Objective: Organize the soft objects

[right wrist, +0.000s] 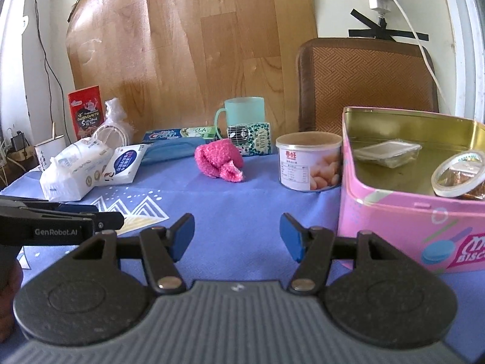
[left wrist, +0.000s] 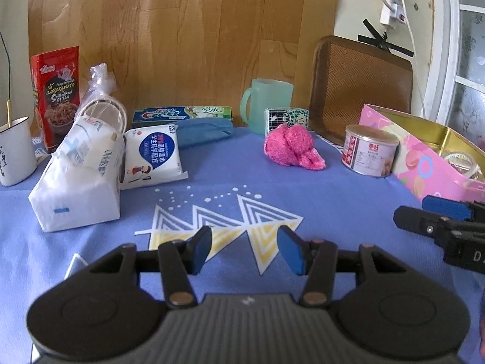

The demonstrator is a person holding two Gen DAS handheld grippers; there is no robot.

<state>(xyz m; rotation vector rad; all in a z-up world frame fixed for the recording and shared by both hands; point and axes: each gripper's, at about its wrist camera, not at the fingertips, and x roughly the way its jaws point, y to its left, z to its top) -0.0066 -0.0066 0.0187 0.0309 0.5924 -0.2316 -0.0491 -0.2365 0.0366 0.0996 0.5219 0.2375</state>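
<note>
Pink and gold mark the biscuit tin (left wrist: 424, 163) at the right edge of the left wrist view; its lid is off and a roll of tape (left wrist: 462, 163) shows inside; a small labelled can (left wrist: 369, 154) stands just beside it on the blue-clothed surface (left wrist: 242, 188). A green mug (left wrist: 266, 103) stands at the back, and a white cup (left wrist: 15, 151) at the far left holds a stick. Readable writing: "Crest" on the toothpaste box (left wrist: 182, 115); "Fragrant meat" on the red snack pouch (left wrist: 57, 97). The fluffy pink sock (left wrist: 291, 147), bundled into a lump, lies on the cloth between the mug and the can, in front of a small patterned tissue pack (left wrist: 286, 118); white tissue packs (left wrist: 78, 182) and a wet-wipe pack (left wrist: 153, 156) are piled at the left. The left gripper (left wrist: 244, 250) hovers over the cloth, its blue-padded fingers spread apart and holding nothing.

In the right wrist view the tin (right wrist: 394, 212) also holds a clear plastic tray (right wrist: 388, 151) beside the tape (right wrist: 454, 173); "BISC" reads on its wall; the can (right wrist: 309, 163) touches or nearly touches it. The sock (right wrist: 219, 159) sits well left of the can. The right gripper (right wrist: 236, 236) has its fingers wide apart and empty; the other gripper's body reads "GenRobot.AI".
</note>
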